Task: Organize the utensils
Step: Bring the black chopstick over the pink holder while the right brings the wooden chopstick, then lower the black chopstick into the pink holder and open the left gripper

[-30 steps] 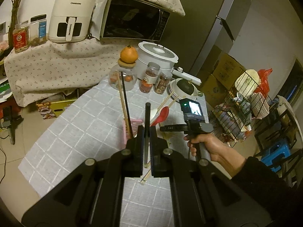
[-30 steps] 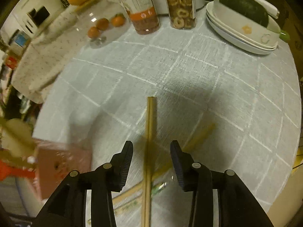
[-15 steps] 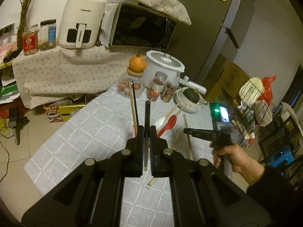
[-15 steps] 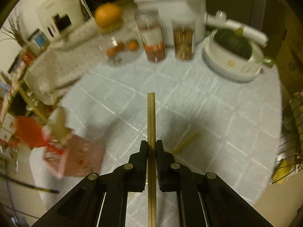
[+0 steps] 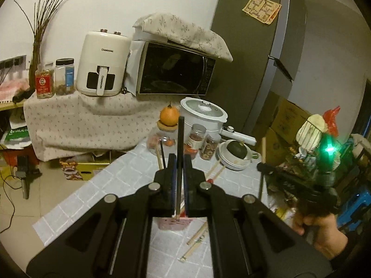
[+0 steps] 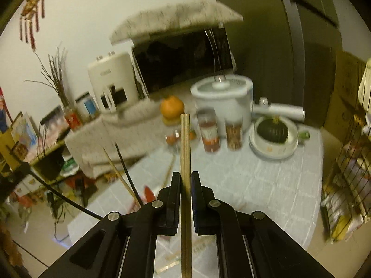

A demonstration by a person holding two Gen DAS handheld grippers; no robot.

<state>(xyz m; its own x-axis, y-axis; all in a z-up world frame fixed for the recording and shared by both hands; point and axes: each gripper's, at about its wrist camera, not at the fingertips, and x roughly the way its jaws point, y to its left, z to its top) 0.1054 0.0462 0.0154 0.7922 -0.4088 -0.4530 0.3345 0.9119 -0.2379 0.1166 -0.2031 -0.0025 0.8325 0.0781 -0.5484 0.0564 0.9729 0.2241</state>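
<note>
My left gripper (image 5: 179,159) is shut on a black chopstick (image 5: 180,139) that stands upright, its lower end over the pink utensil holder (image 5: 175,224). A wooden and a black chopstick (image 5: 161,156) stand in the holder. My right gripper (image 6: 185,178) is shut on a wooden chopstick (image 6: 185,153), held upright above the table; it also shows in the left wrist view (image 5: 262,169). Loose wooden chopsticks (image 5: 196,238) lie on the checked tablecloth (image 5: 129,176) by the holder. A red spoon (image 6: 148,193) shows low at the holder.
At the table's far end stand a jar with an orange on top (image 5: 169,118), two spice jars (image 5: 197,136), a white cooker (image 5: 203,113) and a bowl with a green squash (image 5: 236,150). A wire rack (image 6: 347,166) stands on the right.
My right gripper has closed on the wooden chopstick and lifted it off the table to upright. My left gripper has risen and tilted up with the black chopstick.
</note>
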